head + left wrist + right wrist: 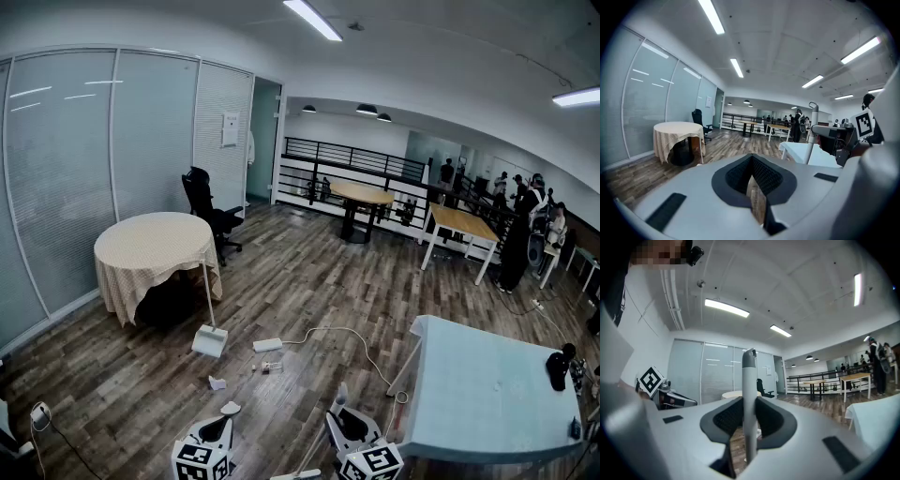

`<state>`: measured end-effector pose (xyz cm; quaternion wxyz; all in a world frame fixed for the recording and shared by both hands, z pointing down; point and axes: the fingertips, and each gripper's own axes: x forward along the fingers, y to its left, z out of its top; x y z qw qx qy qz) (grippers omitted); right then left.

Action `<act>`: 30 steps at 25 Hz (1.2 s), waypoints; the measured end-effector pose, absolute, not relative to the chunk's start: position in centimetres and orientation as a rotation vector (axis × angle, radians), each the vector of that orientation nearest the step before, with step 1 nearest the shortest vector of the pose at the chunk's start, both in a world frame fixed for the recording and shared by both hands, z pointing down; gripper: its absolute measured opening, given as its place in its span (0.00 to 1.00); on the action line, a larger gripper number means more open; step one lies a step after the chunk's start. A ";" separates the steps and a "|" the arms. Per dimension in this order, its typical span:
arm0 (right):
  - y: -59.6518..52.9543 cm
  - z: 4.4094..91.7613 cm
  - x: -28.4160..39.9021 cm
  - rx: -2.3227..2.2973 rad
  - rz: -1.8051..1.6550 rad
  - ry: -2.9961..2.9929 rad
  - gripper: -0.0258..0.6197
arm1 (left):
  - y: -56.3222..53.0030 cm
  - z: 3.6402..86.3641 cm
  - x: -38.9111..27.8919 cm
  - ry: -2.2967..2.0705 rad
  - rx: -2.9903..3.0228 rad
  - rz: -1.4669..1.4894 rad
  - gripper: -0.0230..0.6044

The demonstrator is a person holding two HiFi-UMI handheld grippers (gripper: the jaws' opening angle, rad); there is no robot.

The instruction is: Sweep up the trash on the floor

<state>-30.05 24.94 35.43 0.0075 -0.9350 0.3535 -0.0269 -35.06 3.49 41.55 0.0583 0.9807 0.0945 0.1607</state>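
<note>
Grey-capped and white, the broom handle (749, 394) is sitting clamped upright in the right gripper (749, 420). It is looking light, stiff and smooth, so gripping it firmly mid-shaft should stop it twisting. The left gripper (757, 190) is hanging barely parted, holding nothing. Paper scraps (217, 382) are lying on the wood floor (309, 281) at lower centre, near the dustpan (210, 340).
</note>
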 end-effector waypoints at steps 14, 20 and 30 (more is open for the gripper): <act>17.9 33.6 -30.6 -2.932 -0.037 1.124 0.19 | -2.3 41.4 -36.1 0.209 2.968 0.402 0.03; 15.6 34.5 -29.3 -2.971 -0.111 1.069 0.19 | -6.0 42.1 -35.8 0.199 2.935 0.358 0.03; 15.5 34.4 -25.4 -3.063 -0.190 0.932 0.19 | -8.1 44.5 -32.9 0.279 2.867 0.436 0.03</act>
